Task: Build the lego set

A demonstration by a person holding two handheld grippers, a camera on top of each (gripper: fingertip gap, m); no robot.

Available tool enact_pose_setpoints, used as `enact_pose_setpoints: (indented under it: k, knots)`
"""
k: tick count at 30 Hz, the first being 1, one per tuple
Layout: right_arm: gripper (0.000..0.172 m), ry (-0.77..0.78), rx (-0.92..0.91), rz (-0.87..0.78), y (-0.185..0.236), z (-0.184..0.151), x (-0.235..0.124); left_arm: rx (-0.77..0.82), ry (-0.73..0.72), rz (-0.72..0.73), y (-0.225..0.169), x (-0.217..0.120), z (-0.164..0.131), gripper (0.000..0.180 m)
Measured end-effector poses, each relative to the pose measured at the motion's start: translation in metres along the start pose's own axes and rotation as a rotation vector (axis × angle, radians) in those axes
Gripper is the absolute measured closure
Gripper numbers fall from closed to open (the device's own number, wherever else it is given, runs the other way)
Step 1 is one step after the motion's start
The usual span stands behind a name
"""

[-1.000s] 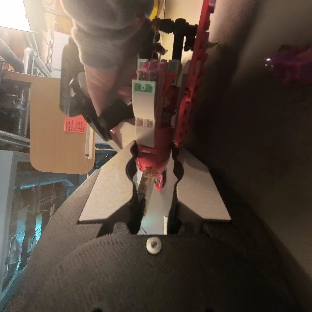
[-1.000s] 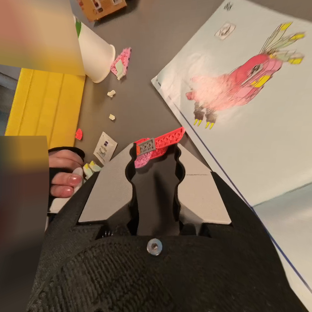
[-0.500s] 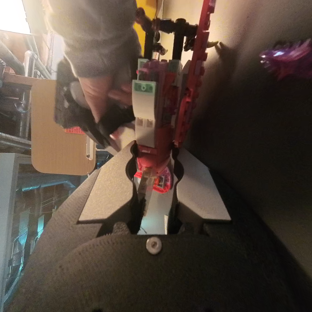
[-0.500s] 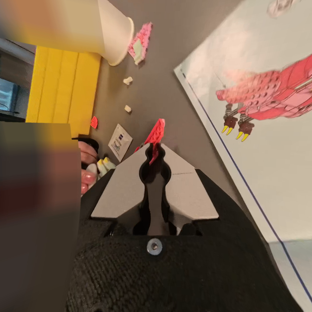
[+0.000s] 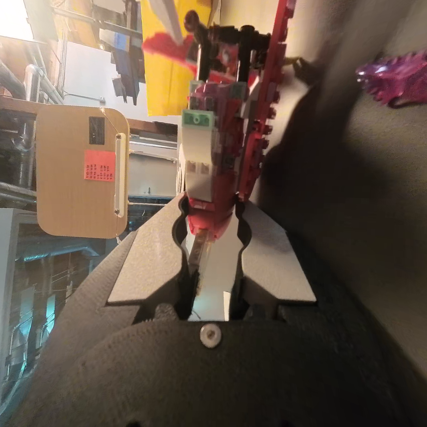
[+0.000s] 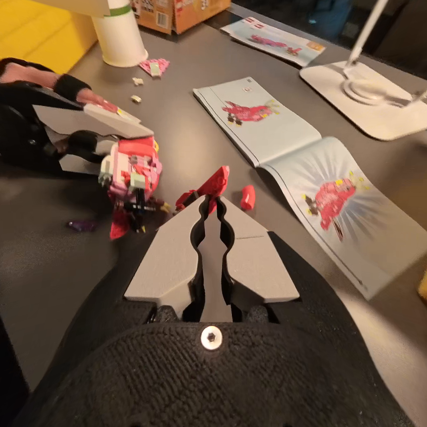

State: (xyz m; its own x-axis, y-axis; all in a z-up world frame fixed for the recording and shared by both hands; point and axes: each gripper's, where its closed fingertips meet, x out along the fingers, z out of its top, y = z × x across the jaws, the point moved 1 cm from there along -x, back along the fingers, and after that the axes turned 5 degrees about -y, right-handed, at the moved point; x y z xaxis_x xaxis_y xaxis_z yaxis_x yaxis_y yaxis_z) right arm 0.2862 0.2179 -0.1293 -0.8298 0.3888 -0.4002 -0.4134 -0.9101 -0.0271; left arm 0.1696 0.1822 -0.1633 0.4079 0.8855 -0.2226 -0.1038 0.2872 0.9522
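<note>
My left gripper [image 5: 211, 201] is shut on a brick-built bird model [image 5: 201, 150] of red, pink and white bricks. Both pads press its red end, and the model's black legs and red wing point away from me. The right wrist view shows the same model [image 6: 134, 166] held low over the dark table [image 6: 196, 115] in the left gripper's grey fingers [image 6: 104, 122]. My right gripper [image 6: 211, 198] is shut on the edge of a flat red wing plate [image 6: 215, 184] and holds it upright just right of the model's feet.
A loose red curved piece [image 6: 248, 197] and an open instruction booklet [image 6: 288, 143] lie to the right. A purple translucent piece [image 6: 82, 226] lies left. At the back are a white paper cup [image 6: 120, 39], pink plates [image 6: 154, 67], a cardboard box [image 6: 175, 13] and a white lamp base [image 6: 365, 99]. The left gripper's tips are roughly 12 cm from the right gripper's. My left tips are roughly 11 cm from the purple translucent piece [image 6: 82, 226].
My right gripper closed on the red wing plate that lay on the table, lifted it and swung over toward the model. My left gripper kept its hold on the model.
</note>
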Motion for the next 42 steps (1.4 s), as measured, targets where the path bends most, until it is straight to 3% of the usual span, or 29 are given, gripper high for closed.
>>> enact_pose_setpoints:
  k: [6,13,19,28,32,36,40,42]
  knots:
    - [0.166,0.041,0.155,-0.043,-0.003,-0.029,-0.039,-0.005,0.003,0.001,0.0,0.0,-0.001,0.141]
    - [0.168,0.17,0.709,-0.071,-0.015,-0.07,-0.061,-0.004,0.006,0.001,0.0,0.0,-0.001,0.141]
    - [0.17,0.255,0.841,-0.148,-0.01,-0.09,-0.075,-0.003,0.008,0.002,0.001,0.0,-0.001,0.141]
    - [0.162,0.308,0.759,-0.25,0.01,-0.099,-0.11,-0.002,0.008,0.002,0.001,0.0,-0.001,0.141]
    - [0.17,0.361,0.742,-0.173,0.033,-0.102,-0.109,0.0,0.008,0.001,0.001,0.0,-0.001,0.141]
    - [0.168,0.335,0.673,0.045,0.068,-0.083,-0.086,-0.001,0.008,0.001,0.001,0.0,-0.001,0.141]
    - [0.164,0.251,0.405,0.05,0.054,-0.057,-0.08,0.003,0.009,0.001,0.0,0.0,-0.001,0.141]
    - [0.149,0.258,0.281,0.058,0.046,-0.055,-0.079,0.005,0.008,0.0,0.0,0.0,-0.001,0.141]
